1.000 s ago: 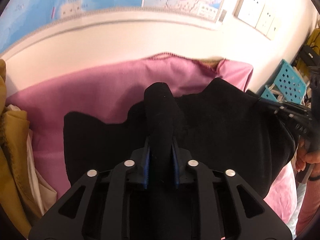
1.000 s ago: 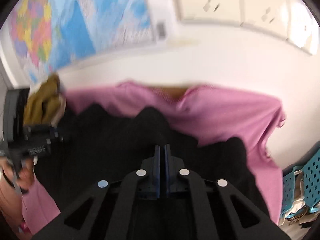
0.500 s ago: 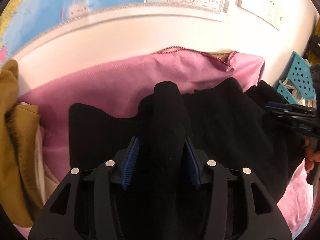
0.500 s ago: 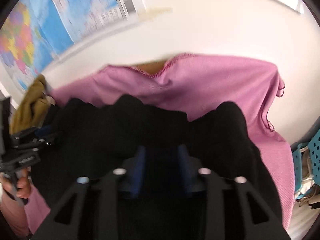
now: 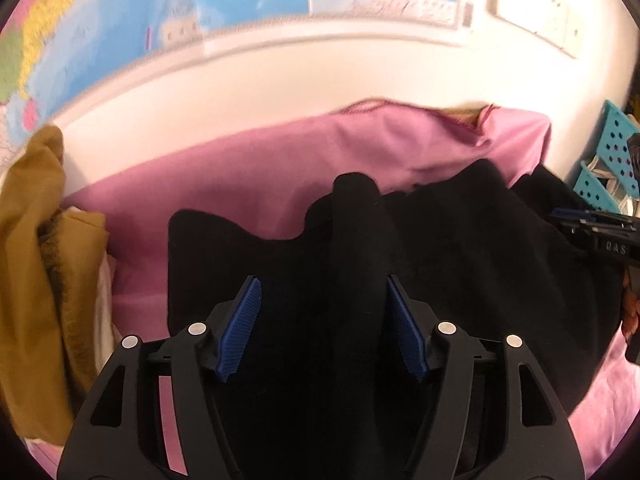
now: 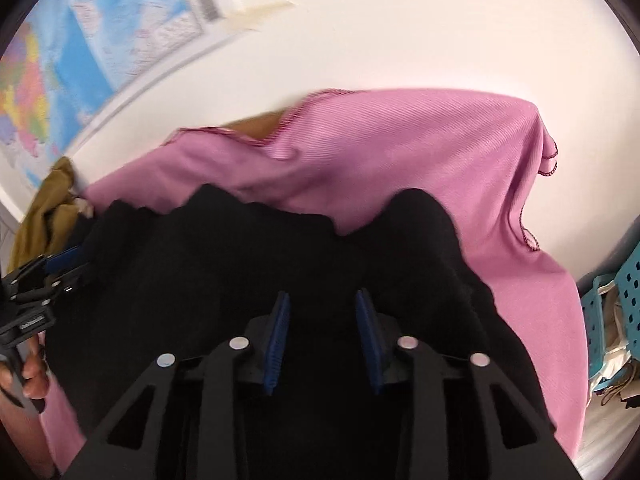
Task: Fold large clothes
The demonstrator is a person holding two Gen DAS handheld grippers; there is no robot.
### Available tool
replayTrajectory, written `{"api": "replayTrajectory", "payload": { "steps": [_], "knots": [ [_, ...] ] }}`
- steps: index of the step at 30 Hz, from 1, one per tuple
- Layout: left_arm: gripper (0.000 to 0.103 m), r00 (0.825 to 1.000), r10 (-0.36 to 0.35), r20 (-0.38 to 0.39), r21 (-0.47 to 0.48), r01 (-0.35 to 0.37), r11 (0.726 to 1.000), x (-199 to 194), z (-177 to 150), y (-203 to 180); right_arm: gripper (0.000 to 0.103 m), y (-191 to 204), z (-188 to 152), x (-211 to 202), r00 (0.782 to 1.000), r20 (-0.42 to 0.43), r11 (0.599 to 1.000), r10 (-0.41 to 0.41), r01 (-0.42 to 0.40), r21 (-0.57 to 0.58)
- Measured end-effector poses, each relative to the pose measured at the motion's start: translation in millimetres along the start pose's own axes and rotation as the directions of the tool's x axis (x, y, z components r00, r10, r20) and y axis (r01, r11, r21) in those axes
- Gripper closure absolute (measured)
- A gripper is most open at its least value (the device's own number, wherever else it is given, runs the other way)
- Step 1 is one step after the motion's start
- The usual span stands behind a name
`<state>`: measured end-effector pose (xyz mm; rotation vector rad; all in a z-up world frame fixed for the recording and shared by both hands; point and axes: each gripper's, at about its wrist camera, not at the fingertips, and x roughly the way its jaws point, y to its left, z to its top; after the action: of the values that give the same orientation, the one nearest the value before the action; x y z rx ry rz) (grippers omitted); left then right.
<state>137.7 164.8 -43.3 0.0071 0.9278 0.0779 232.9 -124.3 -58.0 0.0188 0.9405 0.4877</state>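
Note:
A black garment [image 5: 460,260] lies bunched on a pink cloth [image 5: 260,176]. My left gripper [image 5: 321,280] points down over it and its jaws are opening. A raised ridge of the black fabric [image 5: 356,216] runs between the blue pads, and the left pad stands clear of it. In the right wrist view my right gripper [image 6: 322,294] hangs low over the black garment [image 6: 200,260], its jaws closing. Black cloth lies between them, not visibly pinched. The right gripper [image 5: 560,218] also shows at the garment's right edge, and the left gripper [image 6: 76,266] at its left edge.
A heap of mustard clothes [image 5: 32,260] sits left of the pink cloth. A teal perforated basket [image 5: 612,152] stands at the right, below the cloth's edge. A white wall with a map [image 5: 120,20] and sockets [image 5: 556,12] rises just behind.
My left jaws went from shut on the black ridge to wide apart. My right jaws parted from fully shut, then narrowed a little, and that gripper sank closer to the cloth.

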Motion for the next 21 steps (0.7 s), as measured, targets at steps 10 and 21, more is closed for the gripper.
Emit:
{"api": "replayTrajectory", "payload": {
  "steps": [10,21],
  "knots": [
    [0.034,0.998,-0.058,0.008,-0.049,0.059,0.997,-6,-7,18,0.050,-13,-7,-46,0.991,0.071,0.990,0.109,-0.115,0.081],
    [0.026,0.970,-0.218,0.103,-0.139,0.231,0.963,-98,-95,61,0.028,-38,-120,-139,0.909,0.155,0.878,0.387,-0.414,0.238]
  ]
}}
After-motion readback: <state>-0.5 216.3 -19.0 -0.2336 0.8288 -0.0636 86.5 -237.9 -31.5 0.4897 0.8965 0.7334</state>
